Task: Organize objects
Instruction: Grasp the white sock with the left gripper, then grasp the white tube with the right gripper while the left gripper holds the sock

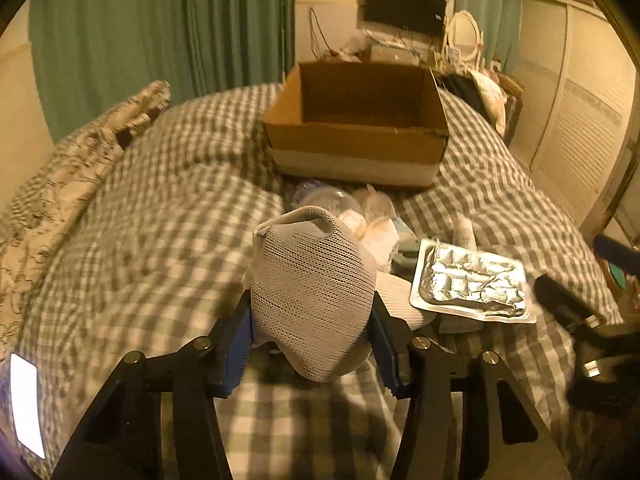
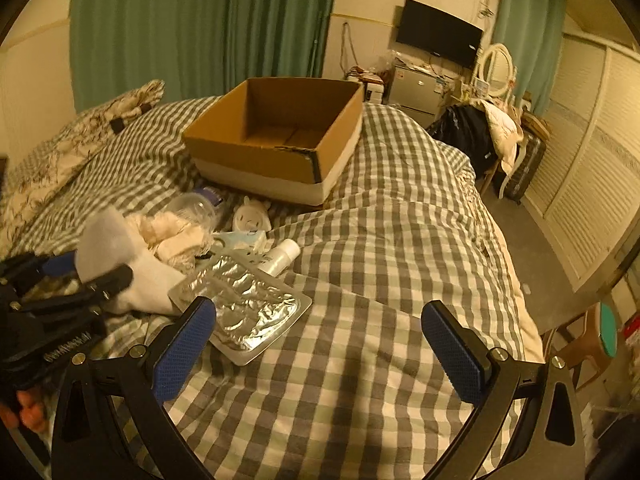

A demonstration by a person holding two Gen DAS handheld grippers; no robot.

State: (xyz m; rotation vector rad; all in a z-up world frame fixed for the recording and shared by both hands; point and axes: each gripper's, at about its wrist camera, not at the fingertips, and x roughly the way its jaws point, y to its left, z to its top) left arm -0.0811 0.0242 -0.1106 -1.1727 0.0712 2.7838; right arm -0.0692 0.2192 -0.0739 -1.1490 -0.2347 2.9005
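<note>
My left gripper [image 1: 310, 320] is shut on a grey knit sock [image 1: 312, 292] and holds it just above the checkered bed; the sock also shows in the right wrist view [image 2: 108, 240]. A silver foil blister pack [image 1: 472, 280] lies to its right, also in the right wrist view [image 2: 248, 304]. An open cardboard box [image 1: 356, 120] stands farther back on the bed, also in the right wrist view [image 2: 280, 132]. My right gripper [image 2: 320, 344] is open and empty above the bed, right of the foil pack.
A pile behind the sock holds a clear plastic bottle [image 2: 192, 206], crumpled white cloth [image 2: 176, 236], a small white tube [image 2: 284, 254] and a round white gadget [image 2: 250, 220]. A patterned pillow [image 1: 80, 160] lies at left. The bed's edge [image 2: 516, 300] drops to the floor at right.
</note>
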